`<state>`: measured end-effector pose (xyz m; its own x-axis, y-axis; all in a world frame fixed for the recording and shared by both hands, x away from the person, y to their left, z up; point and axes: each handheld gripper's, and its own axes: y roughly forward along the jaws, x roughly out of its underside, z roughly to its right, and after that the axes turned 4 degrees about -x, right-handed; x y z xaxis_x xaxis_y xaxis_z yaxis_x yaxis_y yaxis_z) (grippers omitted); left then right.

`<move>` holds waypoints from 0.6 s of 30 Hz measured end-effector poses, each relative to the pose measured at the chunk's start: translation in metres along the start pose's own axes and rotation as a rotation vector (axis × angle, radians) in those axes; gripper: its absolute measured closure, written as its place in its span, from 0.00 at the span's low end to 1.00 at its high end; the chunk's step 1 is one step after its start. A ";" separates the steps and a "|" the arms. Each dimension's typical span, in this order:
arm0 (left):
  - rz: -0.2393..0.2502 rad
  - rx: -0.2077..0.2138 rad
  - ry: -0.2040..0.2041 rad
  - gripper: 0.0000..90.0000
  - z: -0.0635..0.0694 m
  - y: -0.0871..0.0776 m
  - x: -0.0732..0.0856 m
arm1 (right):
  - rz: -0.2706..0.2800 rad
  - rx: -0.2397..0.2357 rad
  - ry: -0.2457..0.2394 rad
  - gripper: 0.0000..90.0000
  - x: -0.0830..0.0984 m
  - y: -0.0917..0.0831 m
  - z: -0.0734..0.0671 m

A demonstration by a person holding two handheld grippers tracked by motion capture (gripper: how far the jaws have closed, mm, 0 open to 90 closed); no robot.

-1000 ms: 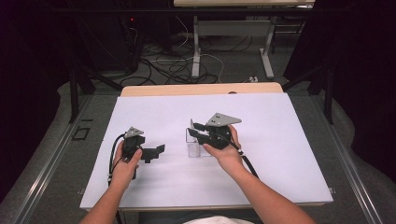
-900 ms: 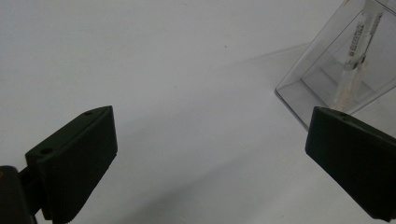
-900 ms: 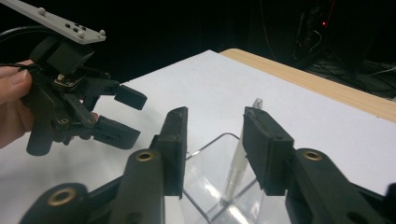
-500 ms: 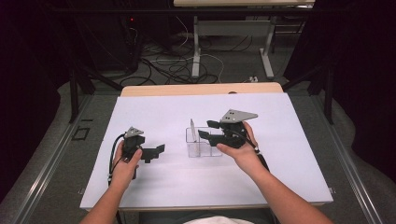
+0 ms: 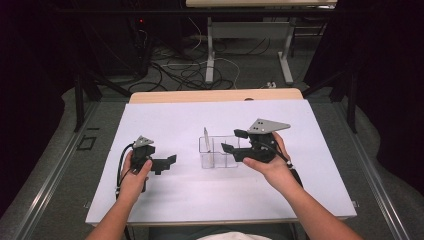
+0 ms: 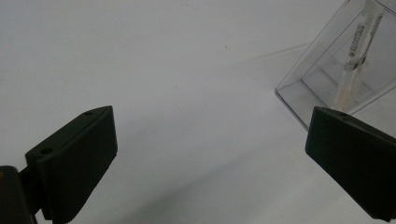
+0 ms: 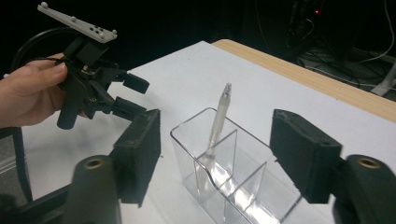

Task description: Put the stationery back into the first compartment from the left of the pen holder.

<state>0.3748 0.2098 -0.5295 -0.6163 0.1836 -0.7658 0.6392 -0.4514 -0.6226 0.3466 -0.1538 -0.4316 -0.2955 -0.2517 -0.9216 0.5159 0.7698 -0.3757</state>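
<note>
High view: the right tool, jaws spread with nothing between them and just been opening, hovers at the clear holder mid-surface. Judging by this, the release looks done; best back off straight without clipping the holder's wall.

Left gripper view: the left tool gapes wide and empty.

Right gripper view: one pen leans in an end compartment. One holder, two tools.

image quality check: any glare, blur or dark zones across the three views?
High view: white table evenly lit, surroundings nearly black, clear box hard to make out. Left gripper view: near jaws soft, box crisp, faint shadows. Right gripper view: bright glints on the box rim, pen sharp, background dark.
</note>
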 end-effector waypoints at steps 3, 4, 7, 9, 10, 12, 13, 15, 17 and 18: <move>0.002 0.001 0.003 0.03 0.000 0.000 0.000 | -0.010 0.030 0.002 0.24 0.007 -0.005 0.004; 0.001 0.000 0.002 0.03 0.000 0.000 0.000 | -0.014 0.051 0.012 0.21 0.010 -0.006 0.006; 0.000 0.000 0.000 0.03 0.000 -0.001 0.000 | -0.027 0.098 0.038 0.17 0.021 -0.013 0.018; 0.001 -0.001 0.000 0.03 0.000 0.000 0.000 | -0.031 0.123 0.053 0.16 0.027 -0.018 0.026; 0.002 0.000 0.000 0.03 0.000 0.000 0.000 | -0.040 0.144 0.054 0.16 0.031 -0.020 0.031; 0.005 -0.002 -0.007 0.03 0.000 0.000 0.000 | -0.062 0.186 0.071 0.12 0.040 -0.027 0.043; 0.006 -0.002 -0.007 0.03 0.000 0.000 0.000 | -0.060 0.196 0.081 0.10 0.043 -0.030 0.049; 0.005 -0.002 -0.009 0.03 0.000 0.000 0.000 | -0.068 0.208 0.117 0.06 0.051 -0.035 0.058; 0.004 -0.004 -0.011 0.03 0.000 0.000 0.001 | -0.072 0.229 0.134 0.00 0.059 -0.039 0.066; 0.002 -0.005 -0.012 0.03 0.000 0.000 0.001 | -0.079 0.252 0.136 0.00 0.063 -0.040 0.069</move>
<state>0.3744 0.2100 -0.5300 -0.6204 0.1721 -0.7652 0.6429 -0.4472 -0.6218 0.3628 -0.2412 -0.4809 -0.4391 -0.2113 -0.8732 0.6653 0.5767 -0.4741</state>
